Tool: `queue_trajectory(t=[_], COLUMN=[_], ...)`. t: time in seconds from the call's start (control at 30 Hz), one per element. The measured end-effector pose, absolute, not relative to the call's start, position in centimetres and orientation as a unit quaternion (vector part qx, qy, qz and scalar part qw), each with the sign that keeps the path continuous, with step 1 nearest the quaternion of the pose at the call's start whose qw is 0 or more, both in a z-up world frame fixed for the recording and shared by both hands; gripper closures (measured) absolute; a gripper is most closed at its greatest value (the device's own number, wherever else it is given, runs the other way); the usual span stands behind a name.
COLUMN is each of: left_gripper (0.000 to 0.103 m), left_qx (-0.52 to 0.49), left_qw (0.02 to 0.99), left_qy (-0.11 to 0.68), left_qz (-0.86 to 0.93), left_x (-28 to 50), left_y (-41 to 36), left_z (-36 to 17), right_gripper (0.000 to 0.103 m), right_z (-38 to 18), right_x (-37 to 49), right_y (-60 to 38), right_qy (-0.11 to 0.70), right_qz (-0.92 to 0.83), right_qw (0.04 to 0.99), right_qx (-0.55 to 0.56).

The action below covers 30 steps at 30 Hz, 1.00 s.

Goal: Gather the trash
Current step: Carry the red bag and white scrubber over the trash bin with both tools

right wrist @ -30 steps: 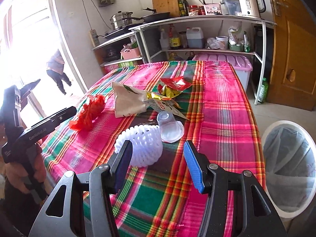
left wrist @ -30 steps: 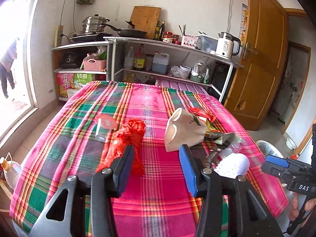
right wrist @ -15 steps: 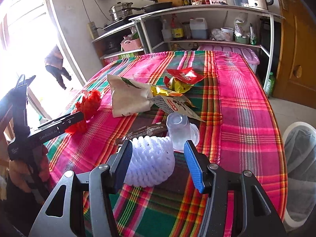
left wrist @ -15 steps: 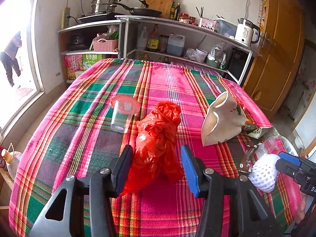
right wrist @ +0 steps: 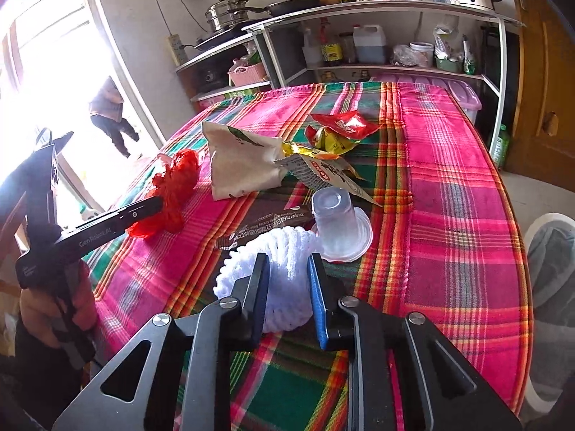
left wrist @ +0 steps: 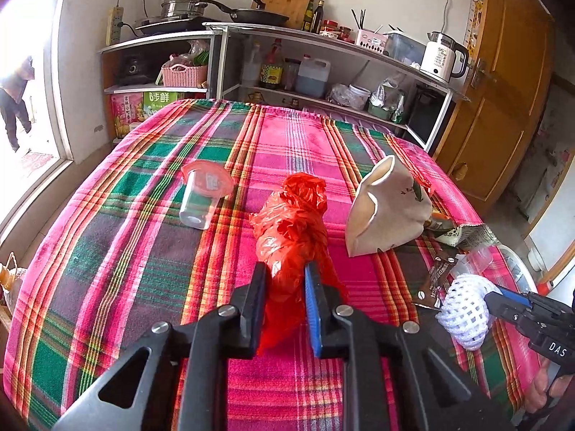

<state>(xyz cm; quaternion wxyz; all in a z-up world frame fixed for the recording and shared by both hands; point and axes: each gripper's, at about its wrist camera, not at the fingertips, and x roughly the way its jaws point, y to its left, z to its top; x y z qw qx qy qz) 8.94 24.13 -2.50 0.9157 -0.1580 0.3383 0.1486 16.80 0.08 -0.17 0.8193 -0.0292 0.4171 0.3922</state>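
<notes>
On the plaid-covered counter, the left claw, marked "GenRobot.AI", has just closed on a red plastic bag; the right claw, lettered "DAS", pinches white foam netting. Wrapper print is unreadable.

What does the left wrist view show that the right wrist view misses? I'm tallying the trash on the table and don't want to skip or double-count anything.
Only the left wrist view shows the clear cup with the red lid, lying on its side.

Only the right wrist view shows the red snack wrapper, the yellow wrapper under it, and the lined trash bin beside the table.

Both show the red plastic bag pinched by the left gripper, the white foam net pinched by the right gripper, and the beige paper bag.
</notes>
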Motion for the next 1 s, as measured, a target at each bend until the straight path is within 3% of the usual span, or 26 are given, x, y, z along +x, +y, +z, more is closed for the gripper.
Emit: queue_trajectory(t=[1.0], left_gripper=[0.083], left_qx=[-0.108], left_qw=[0.941], left_qy=[0.321], left_qz=[-0.023], left_x=[8.7], left_y=[7.0], left_z=[2.6], right_gripper=[0.085], right_z=[4.3], right_x=[13.9], right_y=[-14.2], right_qy=[0.356], right_qz=[0.31], right_qw=[0.881], right_qx=[0.039])
